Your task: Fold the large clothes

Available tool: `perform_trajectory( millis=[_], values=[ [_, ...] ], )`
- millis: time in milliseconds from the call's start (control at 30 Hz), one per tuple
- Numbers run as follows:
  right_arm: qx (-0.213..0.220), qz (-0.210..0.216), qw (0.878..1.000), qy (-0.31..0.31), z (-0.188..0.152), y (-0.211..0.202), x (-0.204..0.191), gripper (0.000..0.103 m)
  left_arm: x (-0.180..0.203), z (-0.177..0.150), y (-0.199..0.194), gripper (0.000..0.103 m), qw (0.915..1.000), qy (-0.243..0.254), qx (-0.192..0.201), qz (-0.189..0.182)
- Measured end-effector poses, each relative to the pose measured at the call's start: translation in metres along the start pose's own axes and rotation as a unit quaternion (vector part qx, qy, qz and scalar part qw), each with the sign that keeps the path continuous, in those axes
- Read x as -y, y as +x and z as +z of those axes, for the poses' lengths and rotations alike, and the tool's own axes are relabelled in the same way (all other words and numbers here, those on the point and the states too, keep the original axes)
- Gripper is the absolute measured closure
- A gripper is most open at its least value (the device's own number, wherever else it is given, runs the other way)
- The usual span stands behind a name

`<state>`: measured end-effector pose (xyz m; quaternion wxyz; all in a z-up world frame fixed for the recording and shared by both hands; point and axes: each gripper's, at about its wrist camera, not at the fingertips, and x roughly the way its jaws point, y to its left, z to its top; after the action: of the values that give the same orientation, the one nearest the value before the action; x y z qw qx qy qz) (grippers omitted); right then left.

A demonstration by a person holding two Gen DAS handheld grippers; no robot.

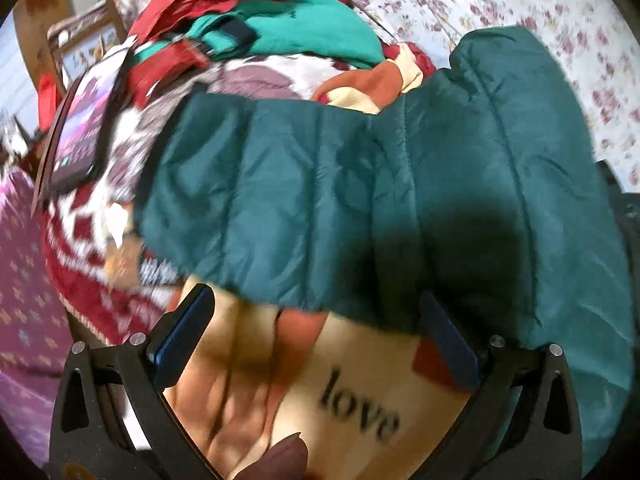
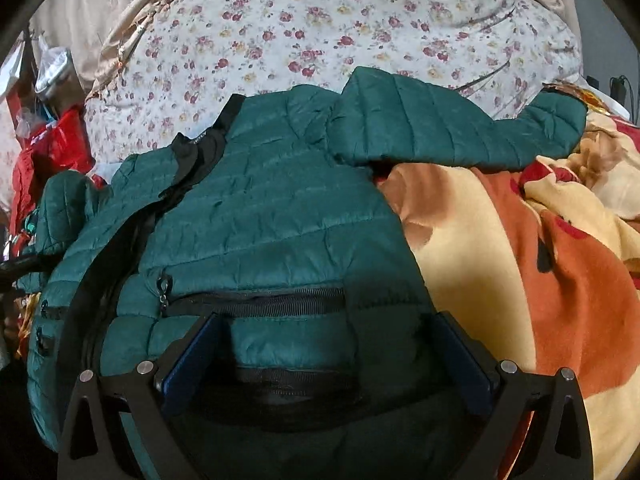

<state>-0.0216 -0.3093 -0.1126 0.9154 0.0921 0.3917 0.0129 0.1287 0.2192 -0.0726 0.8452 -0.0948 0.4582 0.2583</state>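
- Nearest the lens, right view: right gripper [image 2: 324, 364], jaws spread wide, straddling the hem of the green jacket [image 2: 272, 216] at 6 o'clock; nothing pinched.
- Jacket lies face up on the blanket [image 2: 500, 264], zip open, one sleeve [image 2: 452, 128] flung out toward 1 o'clock. Unfolded as far as shown; sleeves and body all left to do.
- Flowered sheet [image 2: 320, 28] fills 12 o'clock.
- Left gripper [image 1: 316, 344], jaws parted and empty, hangs just short of the jacket's edge.
- Pile of other clothes [image 1: 280, 28] at 11 o'clock, left view.
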Motion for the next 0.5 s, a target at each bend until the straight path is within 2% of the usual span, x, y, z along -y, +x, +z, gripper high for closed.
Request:
perform_trajectory(
  millis=[100, 200, 233, 367, 433, 500],
  values=[
    [0.002, -0.006, 1.000, -0.007, -0.002, 0.001, -0.002, 0.000, -0.001, 0.013, 0.014, 0.000, 0.9998, -0.018, -0.003, 0.013],
    [0.003, -0.015, 1.000, -0.015, -0.003, 0.003, -0.006, 0.000, -0.022, 0.024, 0.029, 0.000, 0.9968, -0.069, -0.011, 0.039],
    [0.004, -0.017, 1.000, -0.017, -0.003, 0.004, -0.006, 0.000, -0.027, 0.023, 0.030, 0.000, 0.9958, -0.082, -0.014, 0.038],
    [0.007, -0.020, 1.000, -0.017, -0.003, 0.005, -0.005, 0.000, -0.032, 0.008, 0.026, 0.000, 0.9947, -0.096, -0.028, 0.023],
    [0.007, -0.020, 1.000, -0.018, -0.003, 0.004, -0.005, 0.000, -0.032, -0.011, 0.012, 0.000, 0.9945, -0.099, -0.026, 0.023],
    [0.007, -0.019, 1.000, -0.018, -0.003, 0.005, -0.005, 0.000, -0.032, -0.014, 0.014, 0.000, 0.9941, -0.101, -0.025, 0.028]
  ],
)
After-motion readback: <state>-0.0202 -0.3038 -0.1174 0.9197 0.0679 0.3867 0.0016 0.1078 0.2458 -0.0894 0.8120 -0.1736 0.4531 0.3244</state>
